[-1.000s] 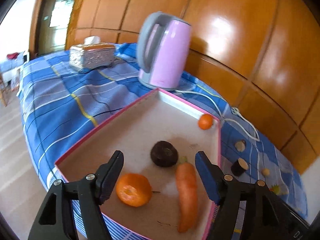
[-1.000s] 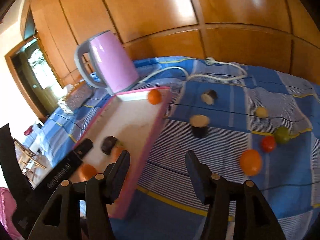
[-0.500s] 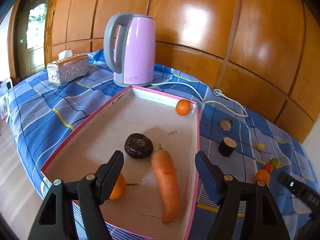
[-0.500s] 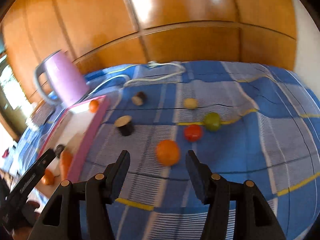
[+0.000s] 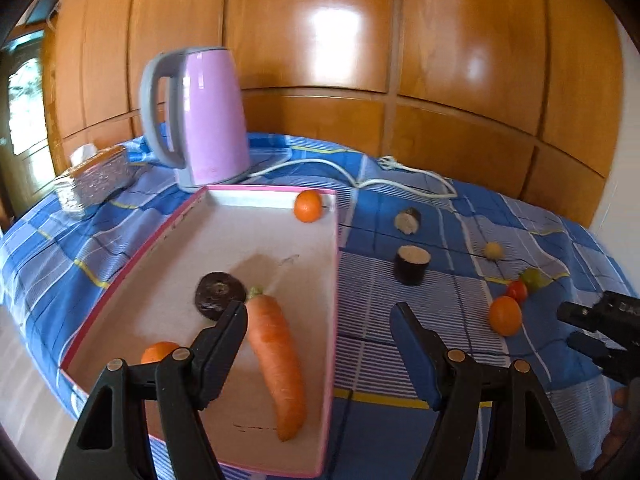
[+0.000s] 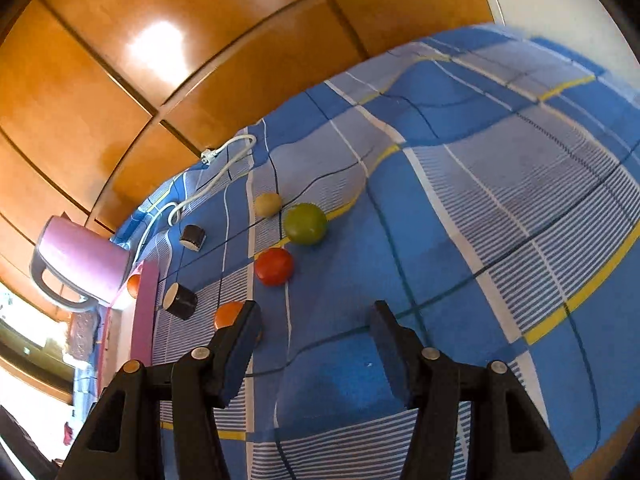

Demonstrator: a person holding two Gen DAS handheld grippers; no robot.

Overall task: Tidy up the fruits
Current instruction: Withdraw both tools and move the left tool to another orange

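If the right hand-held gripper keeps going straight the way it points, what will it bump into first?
Probably just the blue checked cloth. The right hand-held gripper has nothing between its open jaws; the red fruit sits further ahead, slightly left, though depth is hard to judge.

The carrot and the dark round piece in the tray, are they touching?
Cannot tell. In the left wrist view the carrot top lies right beside the dark round piece, but the left gripper covers the spot where they would meet.

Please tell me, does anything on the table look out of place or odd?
Yes. A carrot, a vegetable, lies in the pink-rimmed tray among the fruit. Several fruits are loose on the cloth outside the tray: an orange one, a red one, a green one and a small yellow one.
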